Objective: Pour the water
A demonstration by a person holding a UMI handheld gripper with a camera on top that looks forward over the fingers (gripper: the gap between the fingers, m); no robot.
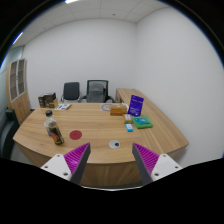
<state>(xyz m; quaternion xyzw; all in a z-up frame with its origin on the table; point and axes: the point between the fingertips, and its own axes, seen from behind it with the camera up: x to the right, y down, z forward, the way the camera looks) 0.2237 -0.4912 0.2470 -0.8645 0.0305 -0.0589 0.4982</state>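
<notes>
A: Tongs point(110, 160) first. What are they doing?

B: They are spread wide and hold nothing. The two purple pads point(77, 157) face each other with bare counter point(100, 125) showing in the gap. They hang high, looking down on the whole room, I think so the person can find things before going in.

A: Where is the water?

B: I think it is in the bottle point(49, 125). It stands upright on the counter, ahead of the tongs and off to their left side, well apart from them. It has a dark top. I cannot tell what is inside it.

A: And what gets the water?

B: Maybe the round red thing point(57, 136) just beside the bottle, a bit nearer the tongs. It could be a bowl or a lid. I cannot tell. They sit close, which would make for a short, easy pour.

A: Anything else out there?

B: A small white thing point(114, 145) lies just ahead of the tongs. Farther off to the right are a teal box point(144, 123) and a purple card point(136, 103) standing up. Two chairs point(96, 90) wait beyond the counter.

A: So how far along is the job?

B: Not started, I would say. Nothing is picked up yet. The tongs need to swing left and go down to the bottle.
</notes>
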